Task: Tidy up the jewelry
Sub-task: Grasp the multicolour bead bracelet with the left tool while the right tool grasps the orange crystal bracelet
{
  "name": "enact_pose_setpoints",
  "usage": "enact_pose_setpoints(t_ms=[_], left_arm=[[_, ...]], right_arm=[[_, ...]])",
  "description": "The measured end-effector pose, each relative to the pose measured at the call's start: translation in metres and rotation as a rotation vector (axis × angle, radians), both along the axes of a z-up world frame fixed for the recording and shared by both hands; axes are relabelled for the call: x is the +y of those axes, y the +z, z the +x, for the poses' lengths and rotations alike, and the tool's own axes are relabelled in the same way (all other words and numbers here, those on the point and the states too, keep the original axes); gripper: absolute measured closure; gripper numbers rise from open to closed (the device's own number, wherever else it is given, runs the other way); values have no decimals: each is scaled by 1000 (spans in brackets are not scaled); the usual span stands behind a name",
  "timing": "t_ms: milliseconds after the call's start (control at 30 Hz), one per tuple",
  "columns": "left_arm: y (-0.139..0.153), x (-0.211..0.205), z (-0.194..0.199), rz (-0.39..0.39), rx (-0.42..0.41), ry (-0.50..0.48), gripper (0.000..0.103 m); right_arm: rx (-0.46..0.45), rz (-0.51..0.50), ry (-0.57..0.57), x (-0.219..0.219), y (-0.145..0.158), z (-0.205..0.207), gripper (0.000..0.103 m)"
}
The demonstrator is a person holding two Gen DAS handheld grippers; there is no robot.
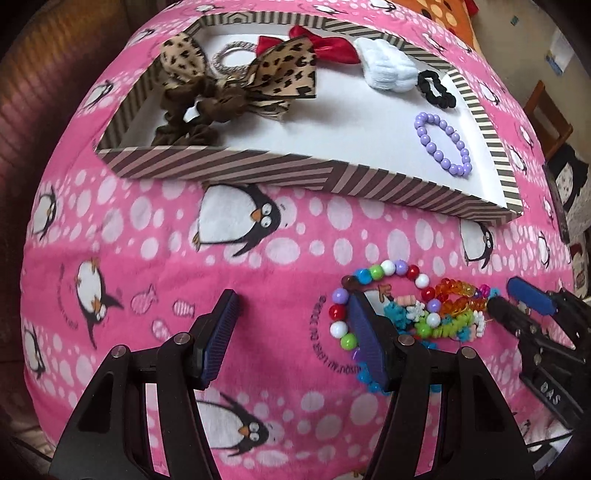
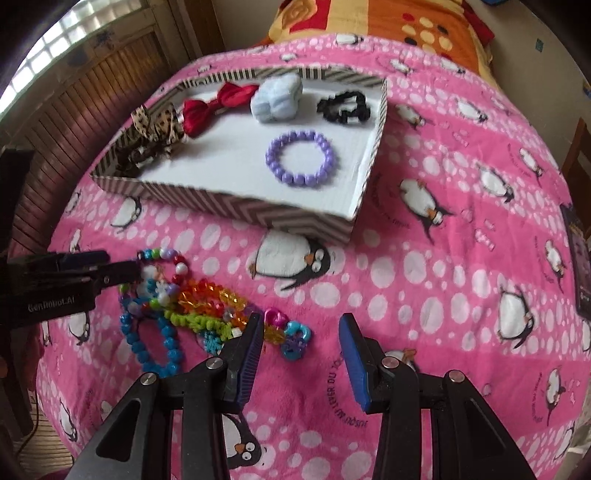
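Observation:
A striped box lid [image 1: 229, 162] [image 2: 207, 199] lies on the pink penguin blanket. It holds a purple bead bracelet [image 1: 443, 144] [image 2: 301, 157], a black scrunchie [image 1: 437, 88] [image 2: 343, 105], a white fluffy scrunchie [image 1: 388, 68] [image 2: 277, 98], a red bow [image 1: 325, 46] [image 2: 214, 105] and leopard bows [image 1: 236, 81] [image 2: 157, 127]. A pile of coloured bracelets [image 1: 413, 306] [image 2: 184, 302] lies on the blanket in front of the box. My left gripper [image 1: 291, 314] [image 2: 122, 264] is open, its right finger at the multicoloured bead bracelet [image 1: 343, 295]. My right gripper [image 2: 301, 330] [image 1: 508, 295] is open just right of the pile.
An orange patterned bedcover [image 2: 406, 26] lies behind the blanket. A wooden slatted wall [image 2: 74, 103] is at the left. A wooden chair [image 1: 546, 114] stands at the right. A dark card [image 2: 581, 258] lies at the blanket's right edge.

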State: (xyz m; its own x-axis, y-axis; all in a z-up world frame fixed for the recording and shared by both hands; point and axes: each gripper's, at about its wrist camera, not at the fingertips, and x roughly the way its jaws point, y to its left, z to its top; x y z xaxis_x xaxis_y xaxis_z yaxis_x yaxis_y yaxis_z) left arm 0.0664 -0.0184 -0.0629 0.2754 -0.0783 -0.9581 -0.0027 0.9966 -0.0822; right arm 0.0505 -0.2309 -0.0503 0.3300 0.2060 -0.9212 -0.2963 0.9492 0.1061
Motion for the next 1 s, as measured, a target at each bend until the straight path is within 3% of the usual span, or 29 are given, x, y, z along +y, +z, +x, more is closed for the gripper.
enact_pose_setpoints(t_ms=[167, 567, 600, 700, 733, 900, 1000], left_arm=[[0, 0, 6, -9, 5, -33, 41], [-1, -18, 19, -15, -14, -76, 42], [-2, -21, 19, -23, -23, -81, 47], [-2, -25, 21, -13, -55, -95, 83], [-3, -25, 23, -33, -57, -96, 93], [-2, -13, 25, -125, -34, -69, 95], [6, -6, 22, -151, -43, -46, 95]], right_arm=[[36, -7, 28, 3, -6, -10, 63], [-7, -5, 59, 9, -4, -4, 63], [-14, 1, 63, 9, -4, -3, 63], [-45, 16, 97, 13, -5, -2, 85], [-48, 17, 100, 13, -7, -2, 87], [-40, 91, 74, 5, -4, 0, 95], [-78, 124, 63, -2, 16, -2, 95]])
